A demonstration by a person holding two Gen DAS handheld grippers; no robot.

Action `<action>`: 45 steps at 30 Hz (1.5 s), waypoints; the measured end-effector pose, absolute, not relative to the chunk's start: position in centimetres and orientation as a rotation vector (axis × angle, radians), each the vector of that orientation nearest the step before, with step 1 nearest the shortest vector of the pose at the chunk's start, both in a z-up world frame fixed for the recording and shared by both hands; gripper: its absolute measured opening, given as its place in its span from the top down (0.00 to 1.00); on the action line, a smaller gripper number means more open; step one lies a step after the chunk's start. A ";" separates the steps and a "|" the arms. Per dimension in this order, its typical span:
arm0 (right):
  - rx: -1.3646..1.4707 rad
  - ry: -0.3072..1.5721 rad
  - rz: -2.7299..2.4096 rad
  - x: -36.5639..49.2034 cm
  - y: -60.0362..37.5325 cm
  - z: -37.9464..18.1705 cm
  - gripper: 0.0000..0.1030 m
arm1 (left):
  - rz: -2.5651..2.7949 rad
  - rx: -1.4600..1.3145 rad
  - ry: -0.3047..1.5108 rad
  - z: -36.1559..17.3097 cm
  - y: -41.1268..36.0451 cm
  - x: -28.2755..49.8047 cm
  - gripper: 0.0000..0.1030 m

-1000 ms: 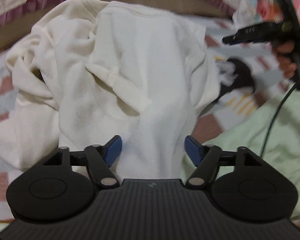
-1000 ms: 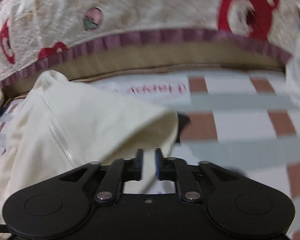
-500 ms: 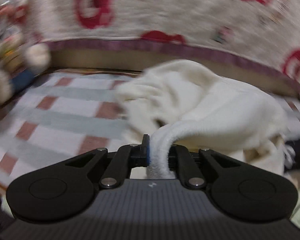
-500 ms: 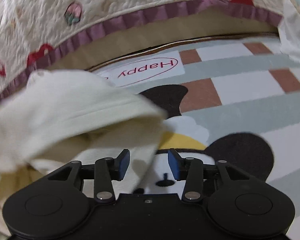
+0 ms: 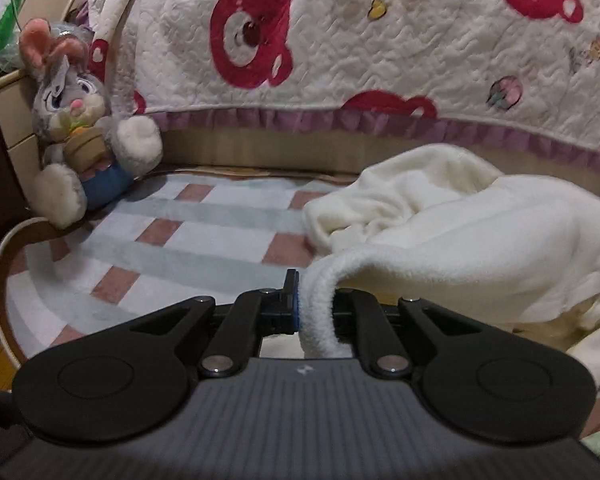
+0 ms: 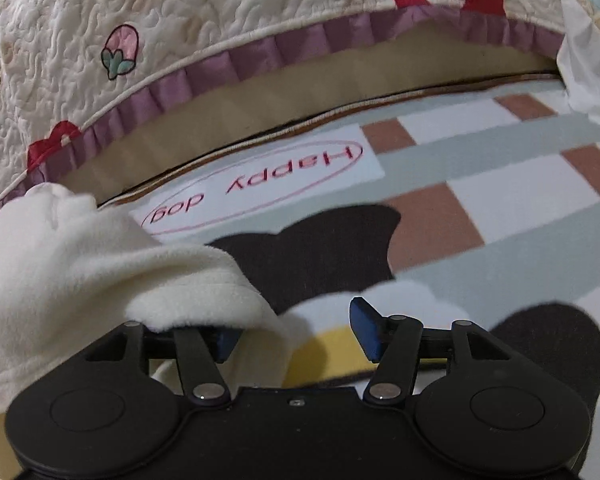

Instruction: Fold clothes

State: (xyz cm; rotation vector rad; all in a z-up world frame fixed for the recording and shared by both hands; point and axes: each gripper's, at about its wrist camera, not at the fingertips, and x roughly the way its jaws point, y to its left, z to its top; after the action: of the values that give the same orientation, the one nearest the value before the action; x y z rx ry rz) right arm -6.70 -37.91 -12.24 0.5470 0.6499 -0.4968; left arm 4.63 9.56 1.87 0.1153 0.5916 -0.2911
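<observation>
My left claw [image 5: 315, 312] has just clamped the cream garment's [image 5: 460, 248] edge; my right claw [image 6: 296, 332] is opening, letting its corner drop, so refolding begins

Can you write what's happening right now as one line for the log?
step: fold clothes | left tool: shut on white top | right tool: opening, nothing gripped | surface: checked rug

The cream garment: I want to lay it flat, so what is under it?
Under the cream garment lies the checked rug, showing a dark cartoon ear and "Happy dog" label beside it. What the rug shows beneath the fabric itself is covered.
</observation>
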 end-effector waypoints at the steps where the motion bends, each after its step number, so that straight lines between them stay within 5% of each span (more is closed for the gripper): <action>1: 0.529 0.646 -0.489 -6.6 -37.6 -12.0 0.39 | -0.307 0.065 0.611 2.0 10.1 4.8 0.94; 3: 0.495 0.627 -0.441 -6.7 -36.7 -11.3 0.65 | -0.323 -0.018 0.641 2.1 11.0 5.2 0.94; 4: 0.481 0.619 -0.412 -6.8 -36.1 -10.8 0.90 | -0.321 -0.037 0.650 2.0 11.4 5.3 0.94; 15: 0.277 0.524 -0.663 -12.8 -32.6 -1.3 0.92 | -0.306 0.012 0.618 0.5 10.3 6.0 0.94; 27: 0.237 0.195 -0.627 -22.5 -29.9 10.3 0.93 | -0.348 0.018 0.319 9.7 12.5 -4.2 0.94; 33: 0.408 0.632 -0.504 -24.3 -31.4 -1.3 0.92 | -0.332 0.025 0.624 4.1 13.0 -3.8 0.94; 38: 0.465 0.683 -0.486 -21.0 -33.0 -7.3 0.92 | -0.354 0.233 0.664 2.2 10.1 -0.1 0.94; 41: 0.367 0.542 -0.475 -16.7 -34.7 -2.1 0.92 | -0.368 0.253 0.546 7.0 7.5 4.5 0.94; 45: 0.267 0.155 -0.498 -17.3 -36.5 12.5 0.93 | -0.365 0.139 0.298 19.3 6.4 6.7 0.94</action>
State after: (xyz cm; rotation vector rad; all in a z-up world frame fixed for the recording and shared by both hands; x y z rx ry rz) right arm -17.29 -36.54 12.55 0.2670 0.1550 -0.4978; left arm 6.67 6.36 19.33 0.1387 0.2982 -0.3648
